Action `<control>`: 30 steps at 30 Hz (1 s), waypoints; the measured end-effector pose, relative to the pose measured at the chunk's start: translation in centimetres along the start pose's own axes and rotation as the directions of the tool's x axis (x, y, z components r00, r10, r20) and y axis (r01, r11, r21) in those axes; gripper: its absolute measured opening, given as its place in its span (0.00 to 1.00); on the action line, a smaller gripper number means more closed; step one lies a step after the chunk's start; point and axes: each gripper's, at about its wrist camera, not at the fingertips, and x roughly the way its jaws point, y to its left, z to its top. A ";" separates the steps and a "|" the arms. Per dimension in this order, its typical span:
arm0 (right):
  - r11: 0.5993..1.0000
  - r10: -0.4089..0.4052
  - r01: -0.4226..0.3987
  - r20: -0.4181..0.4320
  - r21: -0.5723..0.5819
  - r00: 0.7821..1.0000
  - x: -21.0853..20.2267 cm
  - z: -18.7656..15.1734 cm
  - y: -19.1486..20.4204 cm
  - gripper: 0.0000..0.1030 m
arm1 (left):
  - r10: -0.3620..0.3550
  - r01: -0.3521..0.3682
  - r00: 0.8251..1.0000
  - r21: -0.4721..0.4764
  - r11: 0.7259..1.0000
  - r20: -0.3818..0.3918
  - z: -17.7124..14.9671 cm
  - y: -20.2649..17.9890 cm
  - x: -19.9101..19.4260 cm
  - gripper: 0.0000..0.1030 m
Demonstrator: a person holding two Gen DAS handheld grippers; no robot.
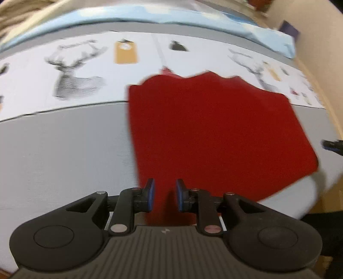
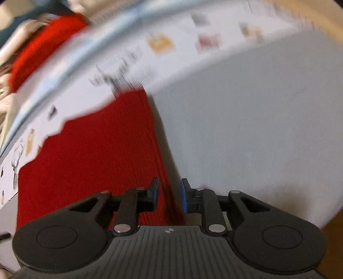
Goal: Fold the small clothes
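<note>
A red garment (image 1: 210, 133) lies flat on the grey table (image 1: 64, 154), its far edge over a white printed paper. My left gripper (image 1: 164, 194) is open, its blue pads above the garment's near left edge with nothing between them. In the right wrist view the same red garment (image 2: 96, 161) fills the lower left. My right gripper (image 2: 169, 195) is open over the garment's right ribbed edge; the left pad is above the cloth and the right pad above the bare grey table (image 2: 257, 128). The tip of the right gripper (image 1: 333, 144) shows at the right edge of the left wrist view.
A white paper with deer prints (image 1: 70, 79) lies across the far table, with a light blue sheet (image 1: 150, 15) behind it. A person in a red top (image 2: 42, 47) is at the far left of the blurred right wrist view. The table's edge runs at the lower right (image 2: 321, 221).
</note>
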 end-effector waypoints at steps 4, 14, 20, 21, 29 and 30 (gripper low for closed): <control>0.991 0.067 -0.073 -0.053 -0.110 0.996 1.7 -0.6 1.2 0.22 | 0.086 -0.071 0.986 0.108 0.992 -0.145 -0.6 -1.1 4.1 0.19; 0.965 -0.114 0.076 -0.141 -0.251 0.984 4.7 -2.1 2.6 0.33 | 0.124 -0.108 0.972 0.089 0.990 -0.197 -1.5 -0.1 4.2 0.21; 0.966 -0.115 0.105 -0.027 -0.234 0.993 2.4 -2.4 5.2 0.37 | 0.084 -0.080 0.995 -0.067 0.995 0.059 -0.3 2.0 -1.9 0.32; 0.965 -0.088 0.090 0.019 -0.248 0.996 1.3 -2.1 6.4 0.38 | 0.104 -0.095 0.990 -0.091 0.991 0.100 -0.4 2.6 -2.9 0.33; 0.960 0.080 -0.027 0.179 -0.280 0.981 -4.5 -4.4 14.2 0.40 | 0.229 -0.192 0.926 -0.148 0.970 0.301 -0.7 3.8 -11.8 0.34; 0.953 0.100 -0.040 0.190 -0.300 0.977 -4.8 -5.1 15.2 0.40 | 0.247 -0.212 0.915 -0.143 0.967 0.319 -1.1 3.6 -13.0 0.35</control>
